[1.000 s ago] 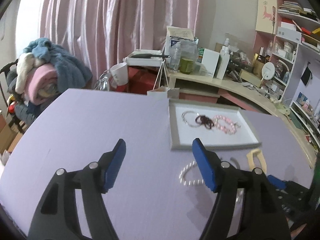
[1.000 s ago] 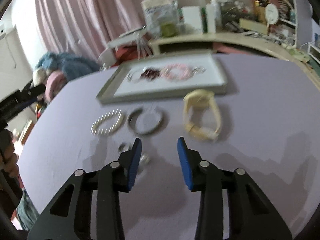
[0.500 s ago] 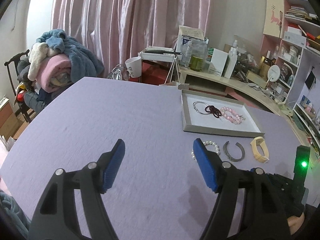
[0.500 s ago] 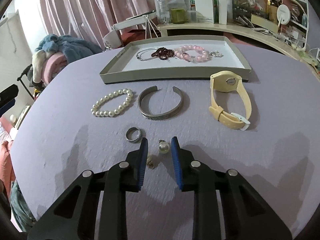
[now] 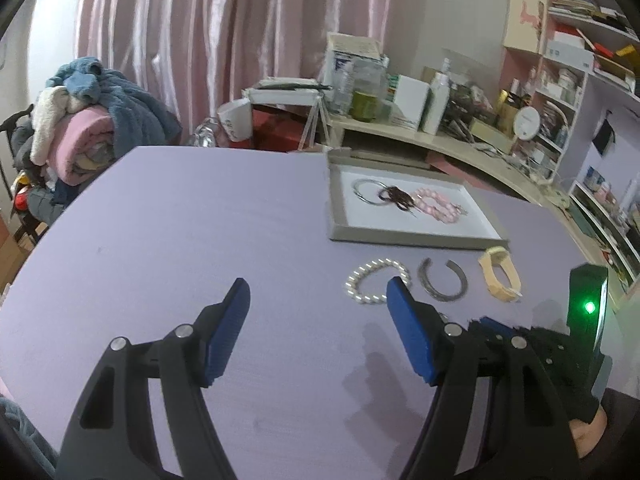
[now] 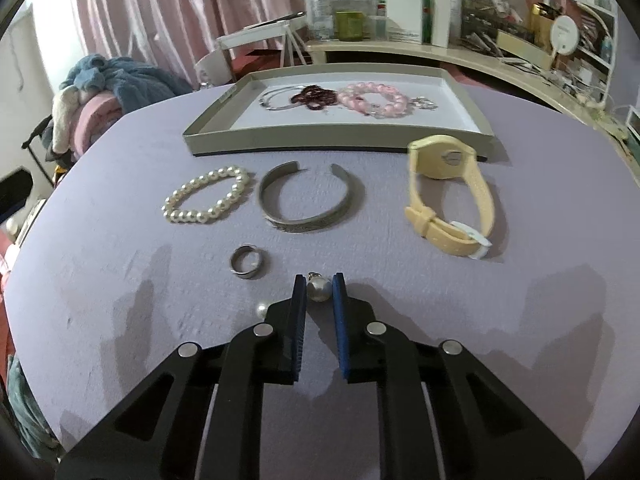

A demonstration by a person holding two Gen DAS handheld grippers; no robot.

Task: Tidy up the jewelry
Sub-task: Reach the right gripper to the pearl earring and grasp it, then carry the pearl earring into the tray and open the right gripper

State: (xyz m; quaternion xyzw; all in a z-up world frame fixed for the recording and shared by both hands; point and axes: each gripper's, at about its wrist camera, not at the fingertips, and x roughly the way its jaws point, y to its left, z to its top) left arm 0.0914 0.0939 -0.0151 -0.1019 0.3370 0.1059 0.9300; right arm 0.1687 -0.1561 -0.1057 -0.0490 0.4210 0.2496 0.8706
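**Right gripper closes in on the pearl earring**

Over the last second the right gripper (image 6: 319, 288) has come down to the worktop (image 6: 400, 288) and its jaws have just been closing: from a loose gap a second ago to a narrow one now, with a pearl earring (image 6: 319, 289) sitting between the blue pads, low in the centre of the right wrist frame. The pads appear to touch the pearl on both sides, so the pick looks all but made; what remains, I judge, is lifting it to the tray (image 6: 336, 142) in the upper centre.

The earring is a small round pearl, glossy white-grey, with a tiny metal fitting on its far side. A second pearl (image 6: 261, 311) lies just left of the left pad, and a silver ring (image 6: 248, 267) sits a little further up and left.

The left gripper (image 5: 318, 300) hangs wide open above bare worktop, holding nothing, and its view now shows the pearl bracelet (image 5: 376, 286), cuff bangle (image 5: 442, 285) and yellow watch (image 5: 500, 280) clear of its finger.
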